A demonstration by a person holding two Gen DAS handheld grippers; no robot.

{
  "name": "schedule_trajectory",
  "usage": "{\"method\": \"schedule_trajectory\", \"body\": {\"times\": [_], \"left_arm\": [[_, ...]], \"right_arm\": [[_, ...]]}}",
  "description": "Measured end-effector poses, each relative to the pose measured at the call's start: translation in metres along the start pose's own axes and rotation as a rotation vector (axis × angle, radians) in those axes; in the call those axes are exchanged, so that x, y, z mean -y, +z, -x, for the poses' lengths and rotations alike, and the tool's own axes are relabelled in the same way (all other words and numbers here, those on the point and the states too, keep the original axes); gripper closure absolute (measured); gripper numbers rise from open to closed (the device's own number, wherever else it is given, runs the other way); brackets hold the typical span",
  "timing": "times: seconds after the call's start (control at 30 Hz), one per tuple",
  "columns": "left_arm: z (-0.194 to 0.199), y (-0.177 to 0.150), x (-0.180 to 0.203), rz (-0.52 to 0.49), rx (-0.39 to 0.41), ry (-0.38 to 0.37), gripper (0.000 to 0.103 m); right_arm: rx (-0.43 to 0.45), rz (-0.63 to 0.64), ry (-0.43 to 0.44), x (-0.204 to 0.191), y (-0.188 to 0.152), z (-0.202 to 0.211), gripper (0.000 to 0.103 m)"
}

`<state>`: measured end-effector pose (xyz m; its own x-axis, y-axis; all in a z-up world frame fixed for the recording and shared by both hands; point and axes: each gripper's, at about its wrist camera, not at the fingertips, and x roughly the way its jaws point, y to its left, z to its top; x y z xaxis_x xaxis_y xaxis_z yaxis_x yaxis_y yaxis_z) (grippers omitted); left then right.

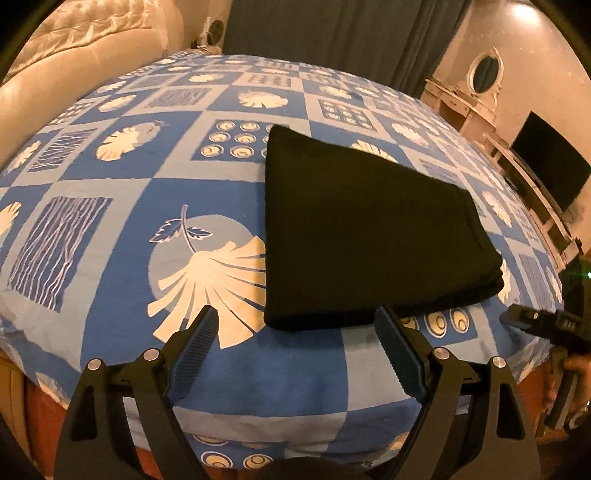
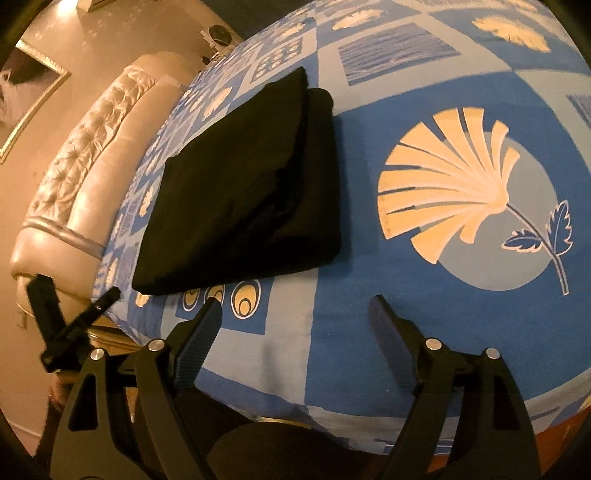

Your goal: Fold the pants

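Note:
The black pants [image 1: 362, 229] lie folded into a flat rectangular stack on the blue patterned bedsheet [image 1: 122, 206]. They also show in the right wrist view [image 2: 240, 195], with layered edges along their right side. My left gripper [image 1: 295, 321] is open and empty, just short of the stack's near edge. My right gripper [image 2: 295, 306] is open and empty over the sheet [image 2: 369, 332], to the right of the stack's near corner. The right gripper also shows in the left wrist view [image 1: 532, 321] at the far right, and the left gripper in the right wrist view [image 2: 74, 314] at the far left.
A cream tufted headboard [image 1: 74, 48] runs along one side of the bed. Dark curtains [image 1: 332, 29], a dressing table with an oval mirror [image 1: 484, 74] and a dark TV screen [image 1: 546, 162] stand beyond the bed. A framed picture [image 2: 26, 92] hangs on the wall.

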<state>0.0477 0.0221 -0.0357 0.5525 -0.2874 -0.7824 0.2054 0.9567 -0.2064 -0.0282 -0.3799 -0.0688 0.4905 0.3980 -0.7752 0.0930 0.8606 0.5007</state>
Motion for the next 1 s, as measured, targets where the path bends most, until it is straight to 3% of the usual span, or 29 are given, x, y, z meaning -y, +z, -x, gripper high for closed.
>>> {"method": "schedule_trajectory", "body": {"times": [0.17, 0.47, 0.7, 0.9, 1.0], "left_arm": [[0.015, -0.005, 0.005, 0.030, 0.043, 0.030, 0.018], [0.036, -0.005, 0.013, 0.071, 0.150, 0.071, 0.018], [0.034, -0.005, 0.027, 0.013, 0.161, 0.111, 0.018], [0.028, -0.007, 0.034, 0.002, 0.152, 0.190, 0.018], [0.028, -0.008, 0.038, 0.005, 0.154, 0.172, 0.018]], "right_arm": [[0.053, 0.099, -0.084, -0.021, -0.004, 0.007, 0.016], [0.182, 0.239, -0.193, -0.055, -0.010, 0.022, 0.015], [0.225, 0.281, -0.213, -0.067, -0.014, 0.027, 0.014], [0.217, 0.270, -0.208, -0.066, -0.015, 0.026, 0.014], [0.216, 0.271, -0.207, -0.066, -0.015, 0.026, 0.014]]}}
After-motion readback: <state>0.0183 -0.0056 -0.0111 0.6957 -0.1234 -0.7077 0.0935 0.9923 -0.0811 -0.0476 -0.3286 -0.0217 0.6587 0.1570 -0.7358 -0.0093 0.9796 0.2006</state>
